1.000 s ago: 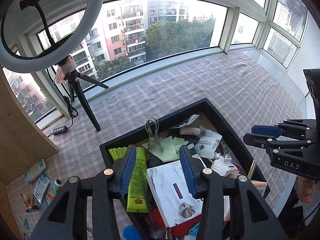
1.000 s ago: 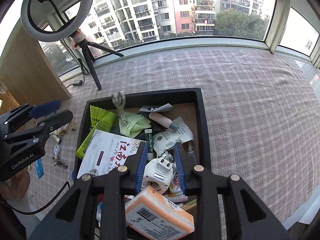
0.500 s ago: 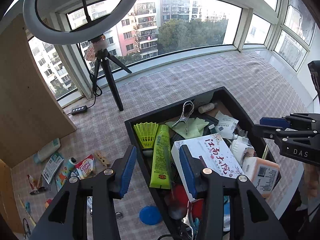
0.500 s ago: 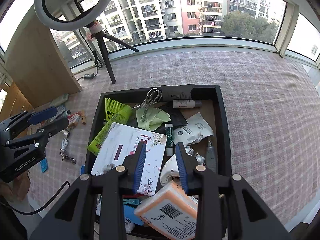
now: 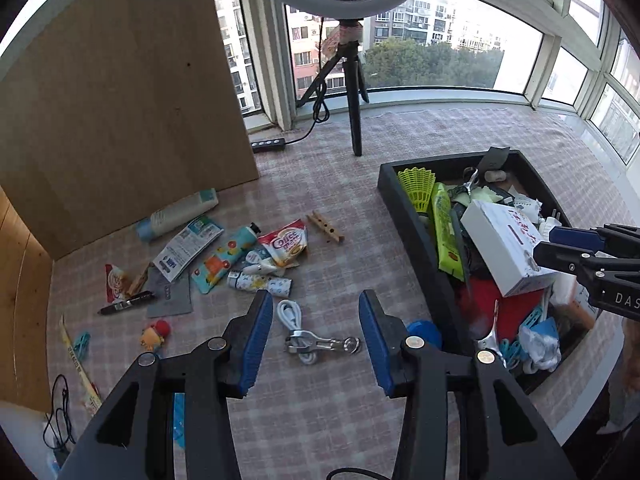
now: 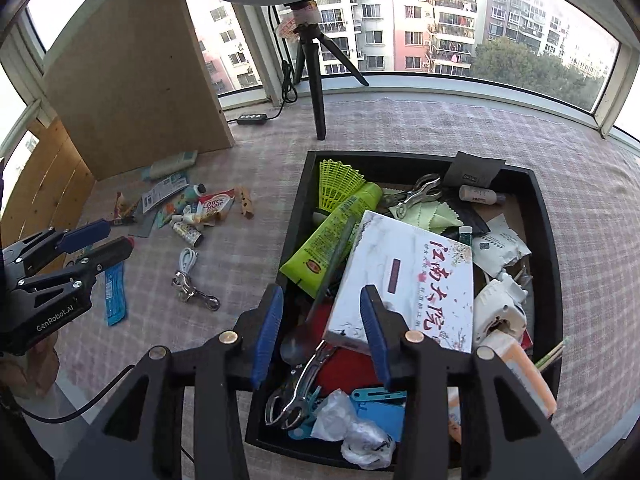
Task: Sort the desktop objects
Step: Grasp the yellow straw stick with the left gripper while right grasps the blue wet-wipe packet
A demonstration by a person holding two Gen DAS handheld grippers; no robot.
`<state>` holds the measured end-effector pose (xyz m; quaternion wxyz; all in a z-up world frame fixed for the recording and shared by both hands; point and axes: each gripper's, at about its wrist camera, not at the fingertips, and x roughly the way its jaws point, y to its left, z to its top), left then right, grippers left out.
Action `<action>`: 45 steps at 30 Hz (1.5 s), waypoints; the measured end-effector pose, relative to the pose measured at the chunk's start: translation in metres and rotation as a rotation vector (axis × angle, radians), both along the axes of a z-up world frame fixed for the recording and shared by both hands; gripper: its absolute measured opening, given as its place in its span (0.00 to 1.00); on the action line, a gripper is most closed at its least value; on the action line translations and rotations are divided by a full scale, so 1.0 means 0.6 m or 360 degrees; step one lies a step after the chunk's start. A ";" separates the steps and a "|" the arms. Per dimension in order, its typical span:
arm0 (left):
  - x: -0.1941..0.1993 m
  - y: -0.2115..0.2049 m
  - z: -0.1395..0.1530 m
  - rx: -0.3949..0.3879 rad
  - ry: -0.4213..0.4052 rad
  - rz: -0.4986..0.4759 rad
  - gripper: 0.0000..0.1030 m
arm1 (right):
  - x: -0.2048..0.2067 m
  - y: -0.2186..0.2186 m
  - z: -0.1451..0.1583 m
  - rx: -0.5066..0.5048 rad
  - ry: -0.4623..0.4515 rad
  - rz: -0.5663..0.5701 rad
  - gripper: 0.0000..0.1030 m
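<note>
Your checked tablecloth (image 5: pixel 420 136) runs up to a curved window, a wooden board (image 5: pixel 120 80) leaning at its left edge. The black tray (image 6: pixel 546 240) sits right of centre, heaped; a white printed box (image 6: pixel 404 280) tops it beside a green tube (image 6: pixel 332 232). Your left gripper (image 5: pixel 316 344), jaws spread, has swung off the tray onto loose items: a white cable (image 5: pixel 290 316) and what looks like a metal clasp (image 5: pixel 320 345). Your right gripper (image 6: pixel 322 332) hangs spread, empty, over the tray's near-left corner.
</note>
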<state>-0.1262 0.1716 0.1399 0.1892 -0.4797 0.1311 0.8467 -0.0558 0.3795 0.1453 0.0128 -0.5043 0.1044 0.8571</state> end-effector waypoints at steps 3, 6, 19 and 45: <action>-0.001 -0.083 -0.017 -0.0014 -0.0025 0.0111 0.42 | 0.001 -0.052 -0.009 -0.0033 0.0025 0.0012 0.42; -0.004 -0.171 -0.033 -0.0036 -0.0048 0.0228 0.42 | 0.001 -0.100 -0.020 -0.0095 0.0042 0.0010 0.43; -0.058 -0.529 -0.130 -0.0064 -0.0266 0.0769 0.43 | -0.043 -0.349 -0.068 -0.0216 -0.0048 0.0199 0.60; -0.161 -0.592 -0.261 0.0032 -0.0568 0.0752 0.44 | -0.164 -0.652 -0.209 0.0170 -0.0363 0.0566 0.63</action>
